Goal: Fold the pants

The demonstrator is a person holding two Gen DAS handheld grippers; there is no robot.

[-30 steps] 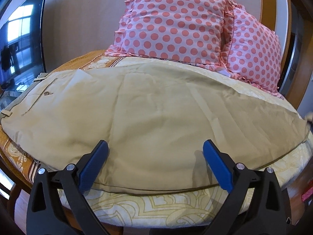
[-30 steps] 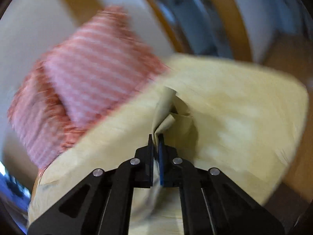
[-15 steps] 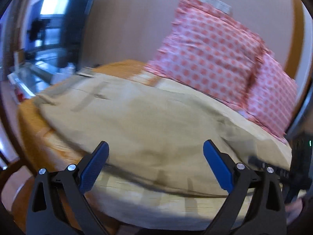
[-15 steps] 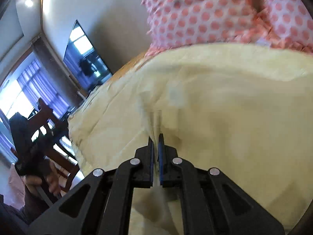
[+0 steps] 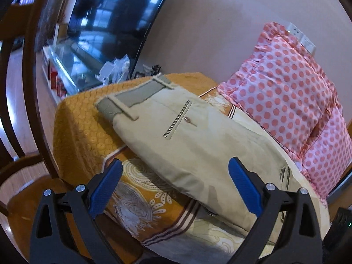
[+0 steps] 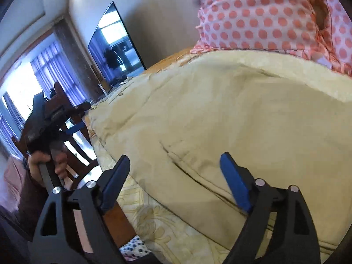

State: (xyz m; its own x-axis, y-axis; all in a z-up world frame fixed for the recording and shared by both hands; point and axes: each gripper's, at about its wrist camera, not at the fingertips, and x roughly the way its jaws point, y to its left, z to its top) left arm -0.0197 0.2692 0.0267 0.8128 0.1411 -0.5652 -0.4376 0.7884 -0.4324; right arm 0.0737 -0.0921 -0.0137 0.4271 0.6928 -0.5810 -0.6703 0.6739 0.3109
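Beige pants (image 5: 198, 145) lie flat on the bed, waistband at the far left with a buttoned back pocket (image 5: 179, 118) showing. My left gripper (image 5: 175, 176) is open and empty, just in front of the pants' near edge. In the right wrist view the pants (image 6: 231, 118) fill the middle, with a folded hem layer near the front. My right gripper (image 6: 176, 165) is open and empty, its fingers (image 6: 233, 176) over the near edge of the cloth. The left gripper (image 6: 74, 118) shows far left there, held in a hand.
Two pink polka-dot pillows (image 5: 286, 92) lean on the wall behind the pants. The bed has an orange and cream patterned cover (image 5: 83, 118). A TV (image 5: 114, 17) hangs at the left, with a wooden chair (image 5: 24, 101) beside the bed.
My right gripper has opened and let go of the pant leg end it carried, which now lies on the pants. My left gripper has swung left toward the waistband end.
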